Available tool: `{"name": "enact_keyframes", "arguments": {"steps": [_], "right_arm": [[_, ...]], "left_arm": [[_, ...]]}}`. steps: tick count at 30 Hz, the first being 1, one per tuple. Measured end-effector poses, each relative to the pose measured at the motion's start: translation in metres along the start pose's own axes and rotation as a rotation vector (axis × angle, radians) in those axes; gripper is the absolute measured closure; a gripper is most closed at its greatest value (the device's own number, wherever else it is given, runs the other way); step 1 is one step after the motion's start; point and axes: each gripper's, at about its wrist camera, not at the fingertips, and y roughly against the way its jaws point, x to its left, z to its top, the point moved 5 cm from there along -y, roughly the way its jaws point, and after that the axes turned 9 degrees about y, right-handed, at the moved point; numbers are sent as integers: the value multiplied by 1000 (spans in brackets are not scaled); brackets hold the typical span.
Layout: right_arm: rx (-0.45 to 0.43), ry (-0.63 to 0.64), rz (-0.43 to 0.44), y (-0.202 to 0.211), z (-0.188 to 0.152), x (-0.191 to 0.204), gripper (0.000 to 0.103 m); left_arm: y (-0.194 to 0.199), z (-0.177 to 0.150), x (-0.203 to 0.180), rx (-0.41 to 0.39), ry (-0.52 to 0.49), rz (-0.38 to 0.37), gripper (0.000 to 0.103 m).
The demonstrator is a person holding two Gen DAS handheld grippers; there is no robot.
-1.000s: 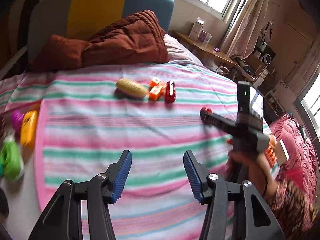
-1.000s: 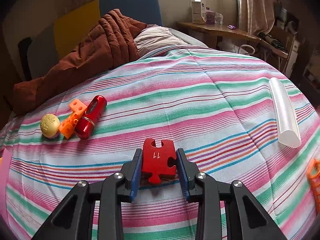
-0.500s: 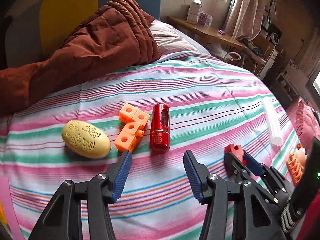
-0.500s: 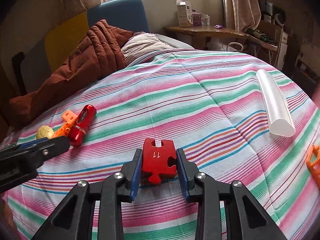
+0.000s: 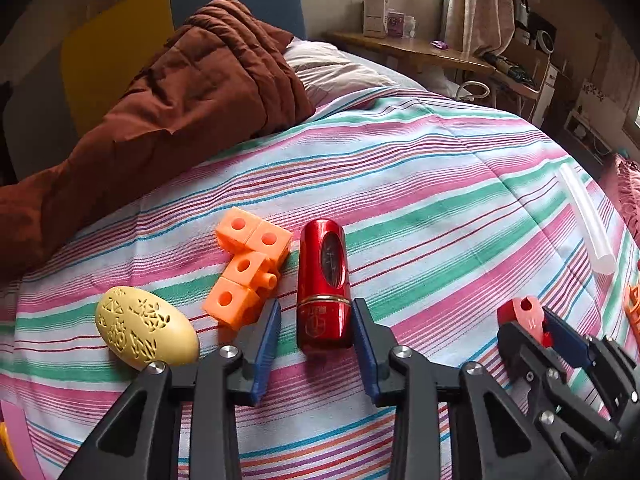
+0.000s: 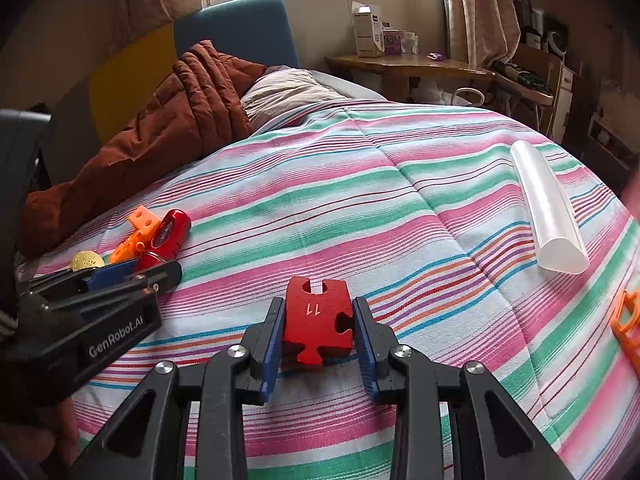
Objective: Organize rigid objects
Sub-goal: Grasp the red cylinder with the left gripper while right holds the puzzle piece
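A red metal cylinder (image 5: 323, 285) lies on the striped bedspread, its near end between the fingers of my open left gripper (image 5: 316, 320); the right finger is close to it, the left stands apart. Orange linked cubes (image 5: 248, 268) and a yellow carved egg (image 5: 146, 328) lie just left of it. My right gripper (image 6: 318, 326) is shut on a red puzzle piece (image 6: 318, 326) marked 11, held low over the bed. It also shows in the left wrist view (image 5: 522, 314). From the right wrist view the cylinder (image 6: 166, 236) and the left gripper (image 6: 120, 276) are at far left.
A translucent white tube (image 6: 550, 210) lies on the bed at right. An orange plastic piece (image 6: 628, 324) sits at the right edge. A brown quilt (image 5: 168, 92) and pillow (image 5: 332, 70) lie at the bed's head. A wooden shelf (image 6: 408, 64) with boxes stands behind.
My left gripper has moved forward to the toy cluster and now straddles the red cylinder's near end. The right gripper still holds the puzzle piece, nearly in place.
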Motion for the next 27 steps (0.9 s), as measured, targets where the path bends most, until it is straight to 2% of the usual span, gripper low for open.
{"name": "enact_keyframes", "arguments": {"steps": [5, 11, 16, 18, 22, 25, 27], "right_arm": [[-1, 1, -2, 0, 0, 0, 70], [-1, 5, -10, 0, 1, 0, 70], [0, 9, -16, 0, 1, 1, 70], [0, 9, -17, 1, 1, 1, 70], [-1, 8, -15, 0, 1, 1, 70], [-1, 8, -17, 0, 1, 2, 70], [-2, 8, -16, 0, 1, 1, 70]], "left_arm": [[18, -23, 5, -48, -7, 8, 79], [38, -46, 17, -39, 47, -27, 79], [44, -52, 18, -18, 63, -38, 78], [44, -48, 16, -4, 80, -57, 71], [44, -20, 4, -16, 100, -102, 68], [40, 6, -8, -33, 64, -93, 67], [27, 19, -15, -4, 24, -56, 67]]}}
